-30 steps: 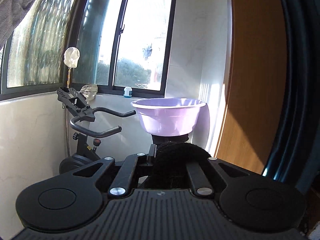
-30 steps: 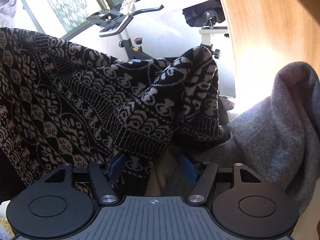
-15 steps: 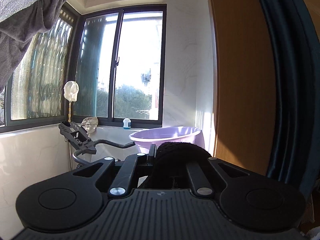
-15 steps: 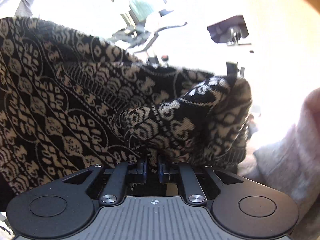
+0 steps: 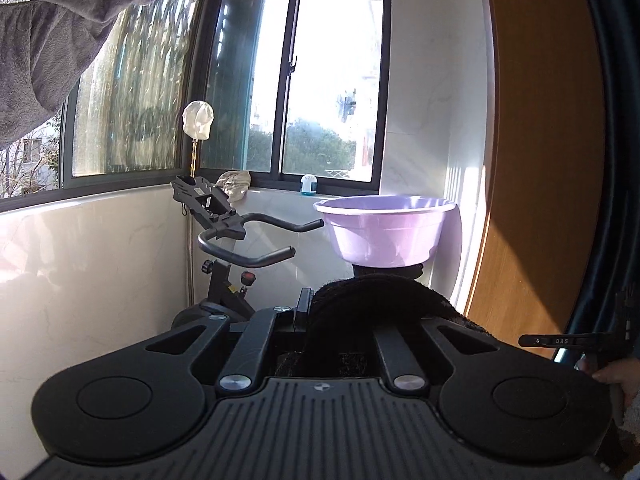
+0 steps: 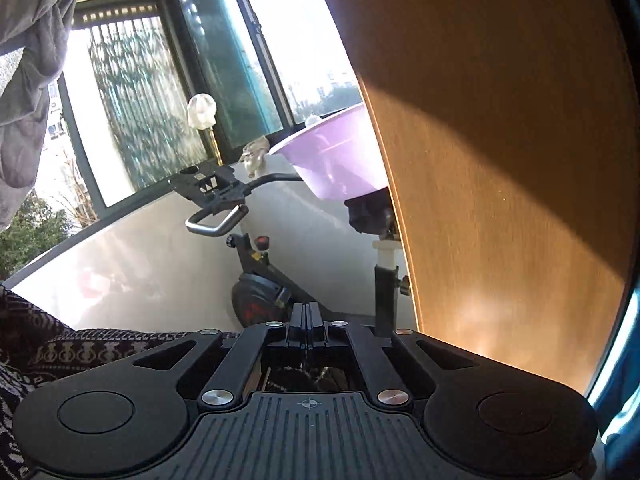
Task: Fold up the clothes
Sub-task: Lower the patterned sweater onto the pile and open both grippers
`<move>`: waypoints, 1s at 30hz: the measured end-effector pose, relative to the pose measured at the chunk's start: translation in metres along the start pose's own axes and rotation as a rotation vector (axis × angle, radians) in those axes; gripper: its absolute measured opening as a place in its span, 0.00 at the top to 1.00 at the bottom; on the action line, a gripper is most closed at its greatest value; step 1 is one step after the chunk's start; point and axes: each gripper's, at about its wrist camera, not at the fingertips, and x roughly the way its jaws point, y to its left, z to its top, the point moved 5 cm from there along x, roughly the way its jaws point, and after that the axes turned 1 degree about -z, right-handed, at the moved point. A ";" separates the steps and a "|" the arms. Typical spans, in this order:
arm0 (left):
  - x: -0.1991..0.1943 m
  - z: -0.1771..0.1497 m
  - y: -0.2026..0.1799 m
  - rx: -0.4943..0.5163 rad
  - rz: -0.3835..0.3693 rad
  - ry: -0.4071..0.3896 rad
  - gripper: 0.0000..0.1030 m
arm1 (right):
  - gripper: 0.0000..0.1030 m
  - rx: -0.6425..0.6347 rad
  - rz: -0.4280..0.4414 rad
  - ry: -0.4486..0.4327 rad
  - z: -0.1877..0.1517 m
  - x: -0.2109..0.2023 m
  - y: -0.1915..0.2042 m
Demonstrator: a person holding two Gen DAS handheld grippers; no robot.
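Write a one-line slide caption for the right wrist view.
Right gripper shut on the patterned black-and-cream knit, pointing toward an exercise bike and lilac basin beside a wooden panel.

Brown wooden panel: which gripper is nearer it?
Right. The right gripper is close beside the brown wooden panel; the left gripper lies farther left of it.

Right hand-held gripper (image 6: 308, 320) pinched closed on patterned knit sweater (image 6: 48, 354) before exercise bike (image 6: 240, 216).
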 end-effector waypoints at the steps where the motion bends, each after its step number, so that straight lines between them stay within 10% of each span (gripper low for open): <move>1: 0.019 -0.013 0.006 -0.007 0.027 0.059 0.92 | 0.99 -0.003 -0.038 0.035 -0.010 0.013 -0.001; 8: 0.103 -0.082 0.030 0.048 0.145 0.285 0.92 | 0.72 -0.107 -0.033 0.183 -0.085 0.006 0.022; 20: 0.152 -0.090 0.054 0.063 0.083 0.356 0.92 | 0.57 -0.530 -0.072 0.435 -0.247 -0.047 0.094; 27: 0.164 -0.110 0.058 0.043 0.061 0.390 0.91 | 0.49 -0.552 -0.124 0.418 -0.263 -0.040 0.118; 30: 0.164 -0.113 0.059 0.095 0.055 0.395 0.89 | 0.22 -0.590 -0.110 0.344 -0.253 -0.031 0.136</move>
